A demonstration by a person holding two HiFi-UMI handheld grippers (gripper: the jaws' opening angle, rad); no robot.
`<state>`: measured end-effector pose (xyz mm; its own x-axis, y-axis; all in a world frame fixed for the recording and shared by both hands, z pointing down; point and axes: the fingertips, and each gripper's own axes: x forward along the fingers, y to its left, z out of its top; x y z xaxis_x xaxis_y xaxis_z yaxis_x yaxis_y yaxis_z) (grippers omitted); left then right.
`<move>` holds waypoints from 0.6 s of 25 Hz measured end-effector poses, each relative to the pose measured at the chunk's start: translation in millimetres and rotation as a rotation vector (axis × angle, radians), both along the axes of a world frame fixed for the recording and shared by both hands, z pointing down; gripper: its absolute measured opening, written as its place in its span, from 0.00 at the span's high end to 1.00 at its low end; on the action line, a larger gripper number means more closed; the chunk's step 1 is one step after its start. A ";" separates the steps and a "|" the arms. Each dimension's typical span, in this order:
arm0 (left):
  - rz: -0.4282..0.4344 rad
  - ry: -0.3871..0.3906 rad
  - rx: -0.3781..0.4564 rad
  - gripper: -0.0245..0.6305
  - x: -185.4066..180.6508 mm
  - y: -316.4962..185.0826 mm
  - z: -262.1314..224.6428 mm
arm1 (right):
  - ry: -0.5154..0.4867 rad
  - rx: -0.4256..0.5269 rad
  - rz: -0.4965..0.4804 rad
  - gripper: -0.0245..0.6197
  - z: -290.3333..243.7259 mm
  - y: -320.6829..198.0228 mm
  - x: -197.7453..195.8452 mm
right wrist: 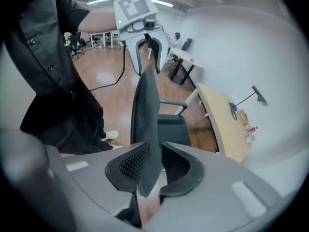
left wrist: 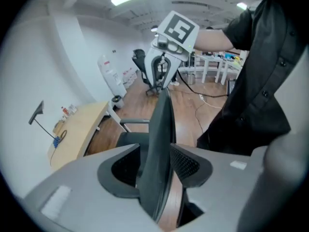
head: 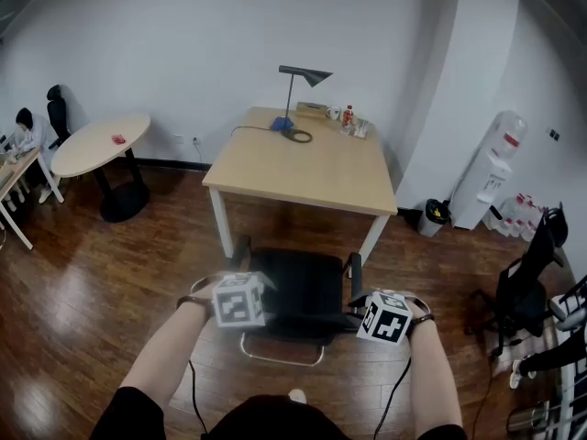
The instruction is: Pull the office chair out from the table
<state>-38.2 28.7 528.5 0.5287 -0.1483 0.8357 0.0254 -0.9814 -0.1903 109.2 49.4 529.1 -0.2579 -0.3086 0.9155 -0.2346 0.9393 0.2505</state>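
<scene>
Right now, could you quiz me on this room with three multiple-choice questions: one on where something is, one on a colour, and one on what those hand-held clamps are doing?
1. Where does the desk lamp stand?
A. on a windowsill
B. at the far edge of the square table
C. on a bookshelf

2. What colour is the chair seat?
A. black
B. red
C. white

3. What is between the jaws of the right gripper?
A. nothing
B. a book
C. the backrest of the chair

Answers:
1 B: the lamp's base rests near the table's far edge, by the wall.
2 A: the seat is plainly black in the head view.
3 C: the right gripper view shows the backrest's edge running between its jaws.
</scene>
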 end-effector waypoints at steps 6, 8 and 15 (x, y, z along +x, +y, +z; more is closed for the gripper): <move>-0.319 0.484 0.086 0.69 12.8 -48.0 -64.1 | -0.368 0.340 0.217 0.90 -64.4 -55.0 -10.6; -0.431 0.577 0.130 0.73 10.0 -56.9 -71.0 | -0.410 0.434 0.322 0.90 -61.1 -66.6 -10.6; -0.736 0.920 0.074 0.87 -19.6 -45.0 -85.5 | -0.676 0.515 0.571 0.94 -60.2 -48.6 -22.9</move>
<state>-57.8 -16.2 443.0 0.6948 -0.7010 0.1611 -0.7181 -0.6885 0.1013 86.3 0.8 468.9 -0.3623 -0.8619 0.3547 -0.8550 0.4589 0.2417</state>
